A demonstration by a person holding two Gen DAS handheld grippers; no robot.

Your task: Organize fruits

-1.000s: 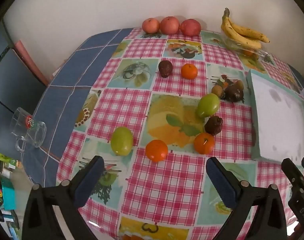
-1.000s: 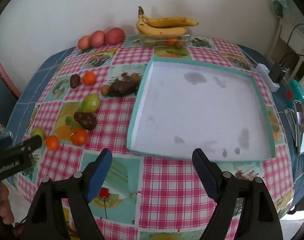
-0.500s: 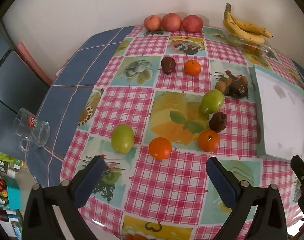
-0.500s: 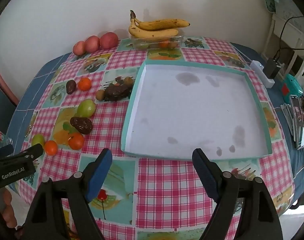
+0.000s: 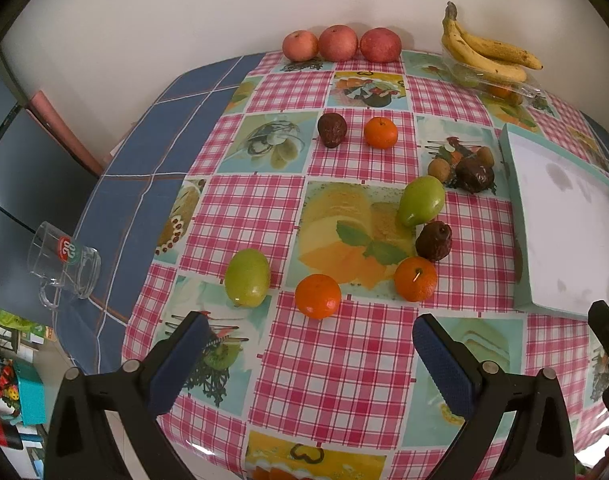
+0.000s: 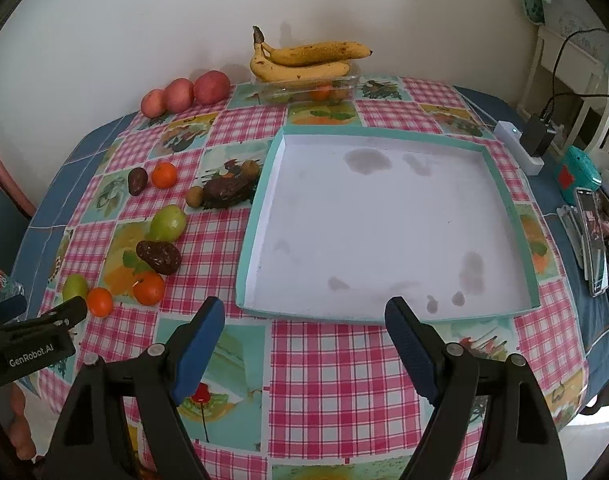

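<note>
Loose fruit lies on a checked tablecloth. In the left wrist view an orange (image 5: 318, 295) and a green fruit (image 5: 247, 277) lie nearest, with another orange (image 5: 415, 279), a dark brown fruit (image 5: 433, 241) and a second green fruit (image 5: 421, 201) behind. My left gripper (image 5: 310, 356) is open and empty just short of the near orange. My right gripper (image 6: 304, 342) is open and empty before the near rim of a shallow teal-edged white tray (image 6: 384, 317), which holds nothing.
Three red apples (image 5: 338, 43) and bananas (image 5: 488, 54) on a clear box stand at the back by the wall. A glass mug (image 5: 64, 265) sits near the table's left edge. A power strip (image 6: 518, 148) and phones (image 6: 590, 236) lie right of the tray.
Both grippers have drifted slightly: the left view has shifted left so less tray shows, the right view now sits a little closer over the tray. Nothing was grasped or moved.
</note>
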